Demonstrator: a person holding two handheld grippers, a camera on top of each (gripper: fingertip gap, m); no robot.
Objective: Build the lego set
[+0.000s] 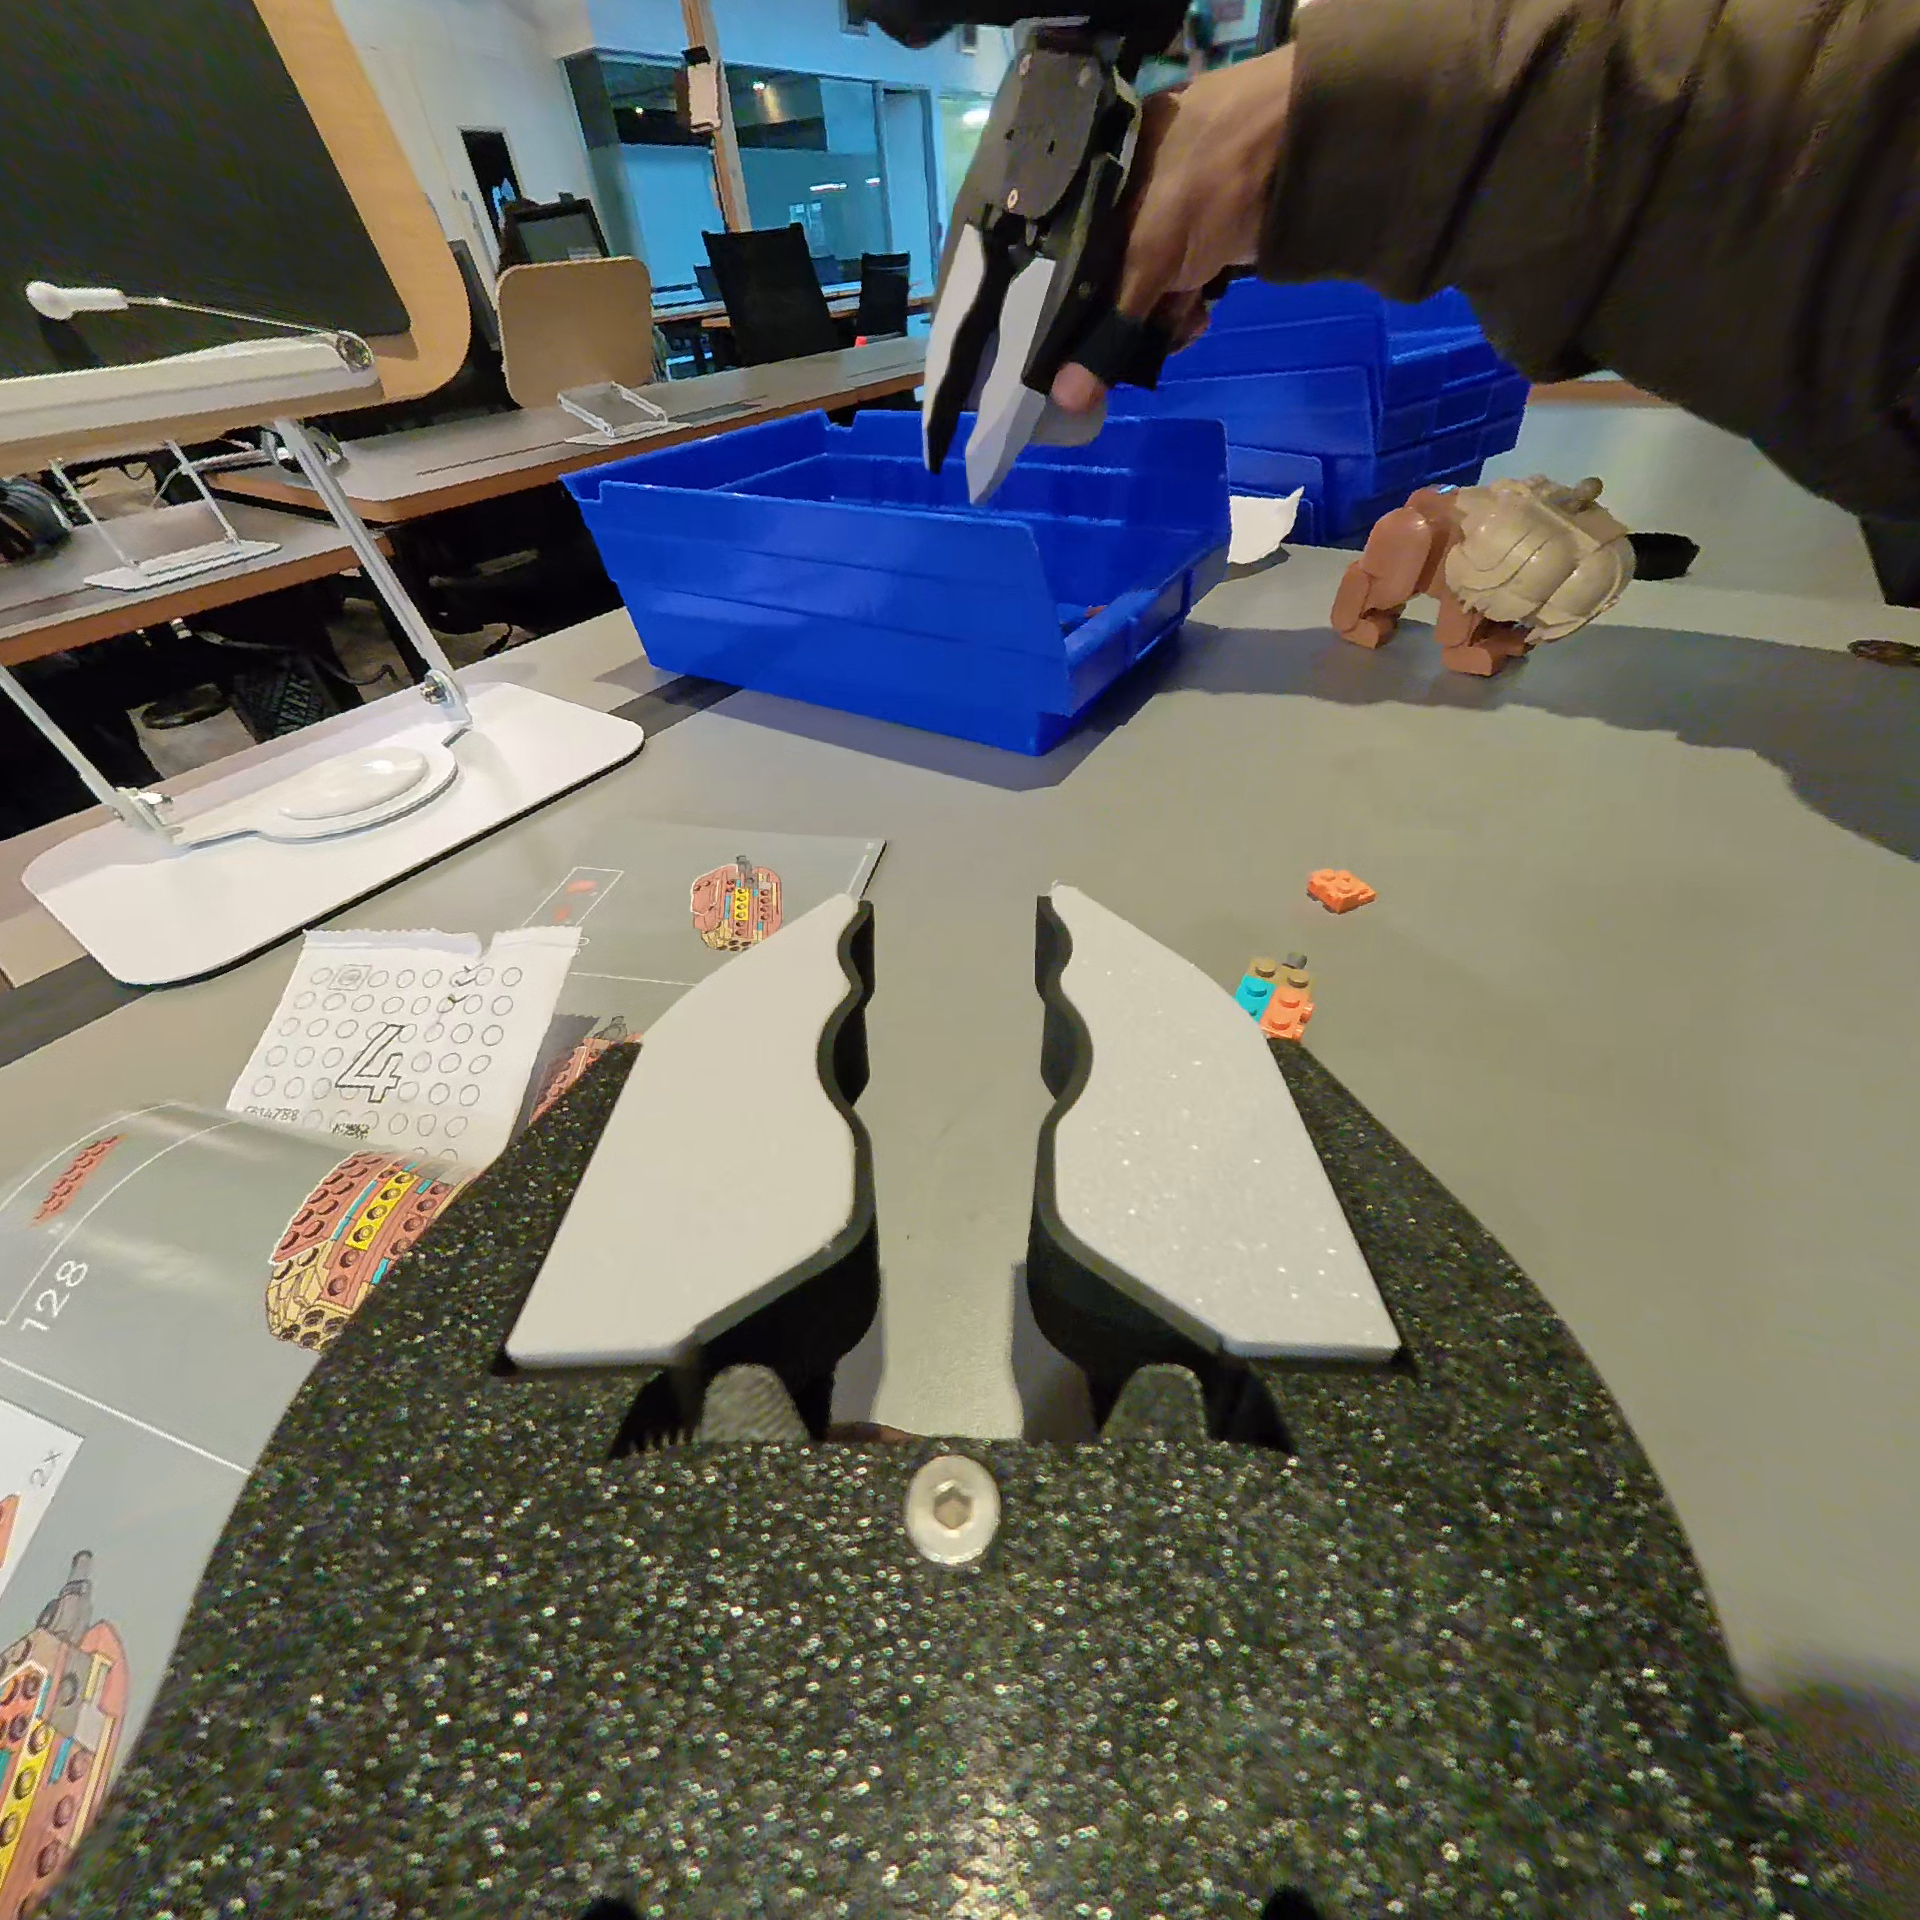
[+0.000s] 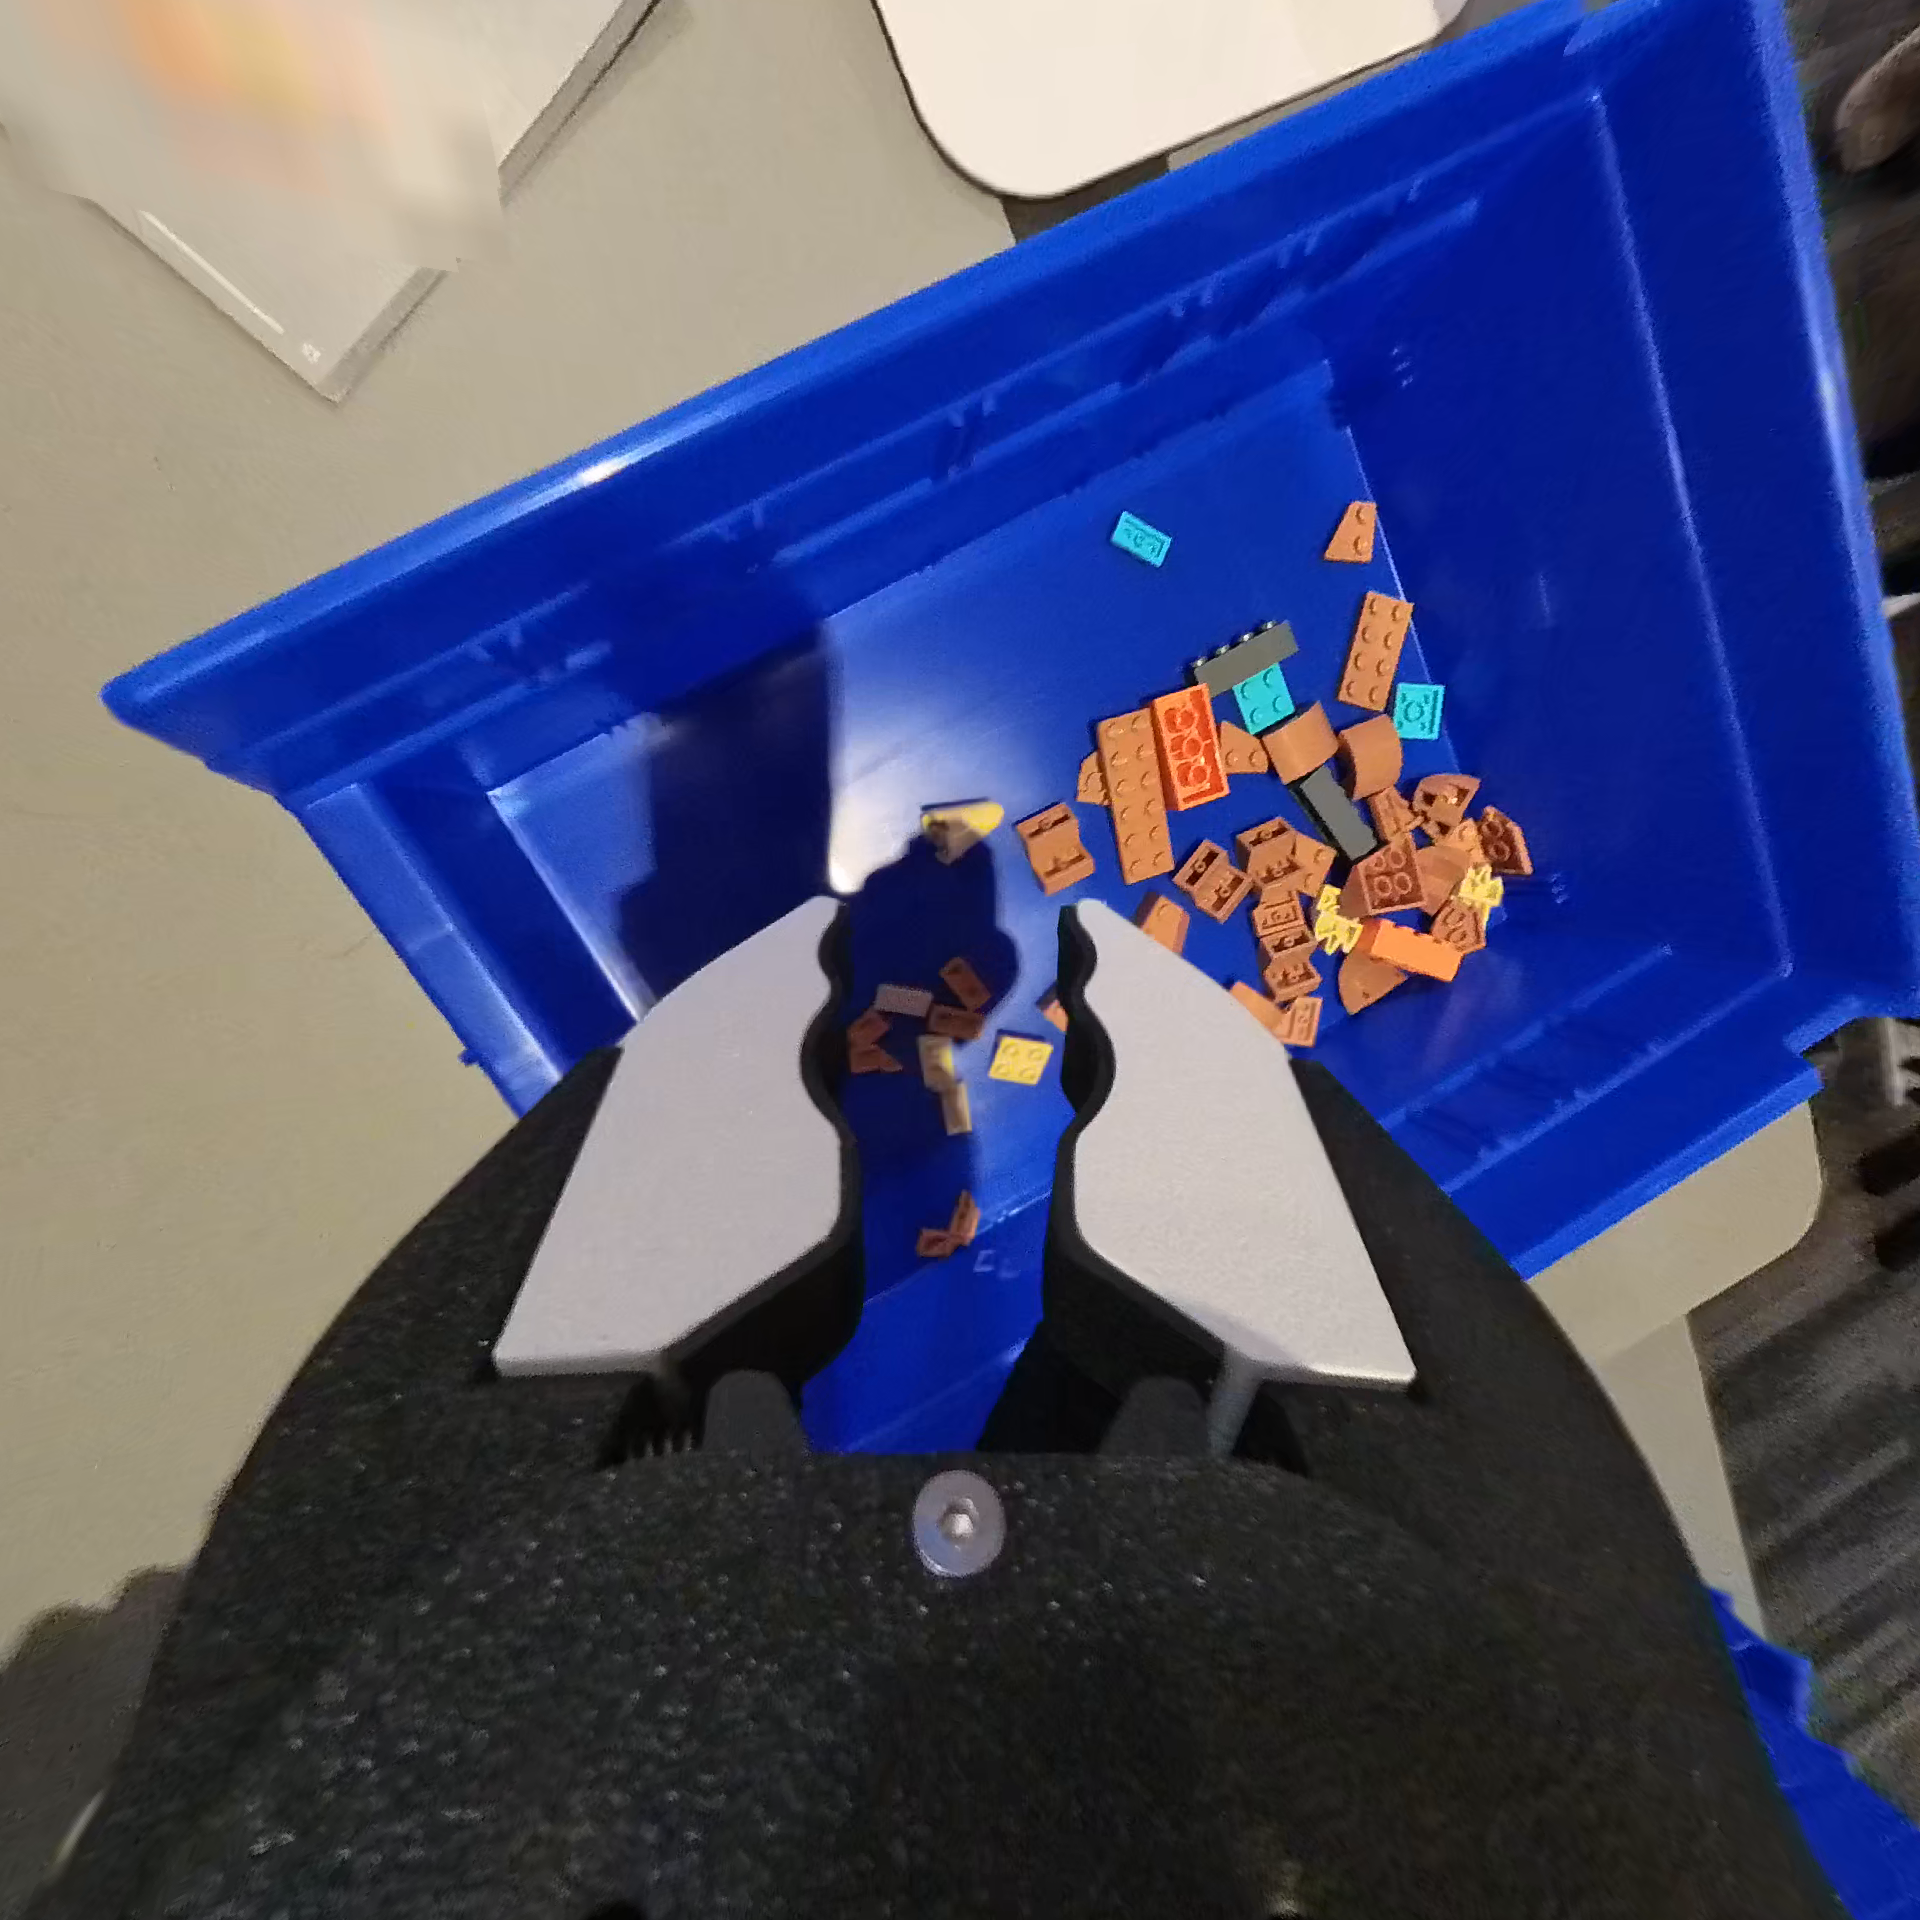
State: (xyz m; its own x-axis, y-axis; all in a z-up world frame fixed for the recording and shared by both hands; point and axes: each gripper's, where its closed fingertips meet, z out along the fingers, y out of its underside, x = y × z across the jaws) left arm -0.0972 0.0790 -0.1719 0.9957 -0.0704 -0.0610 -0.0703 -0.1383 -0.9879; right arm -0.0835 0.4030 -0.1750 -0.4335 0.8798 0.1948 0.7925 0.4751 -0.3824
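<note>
My left gripper (image 1: 954, 906) is open and empty, low over the grey table (image 1: 1143, 790). A small orange piece (image 1: 1340, 889) and a small built cluster of orange, teal and tan bricks (image 1: 1276, 995) lie to its right. A brown and tan built animal model (image 1: 1496, 566) stands at the far right. My right gripper (image 2: 958, 910) is open and empty, pointing down into a blue bin (image 2: 1621, 582) over loose brown, orange, teal and yellow bricks (image 2: 1288, 821). It shows in the left wrist view (image 1: 961, 468) above the bin (image 1: 862, 582).
An open instruction booklet (image 1: 187, 1226) and a torn white paper bag (image 1: 405, 1039) lie at the left. A white lamp stand (image 1: 343, 810) sits behind them. More blue bins (image 1: 1382, 416) are stacked at the back right. A person's hand and sleeve (image 1: 1558, 177) hold the right gripper. Some 35 centimetres of space lies between my two pairs of fingers. The small orange piece (image 1: 1340, 889) is closer to my left gripper, around 20 centimetres from its tips; the right tips are 25 centimetres off.
</note>
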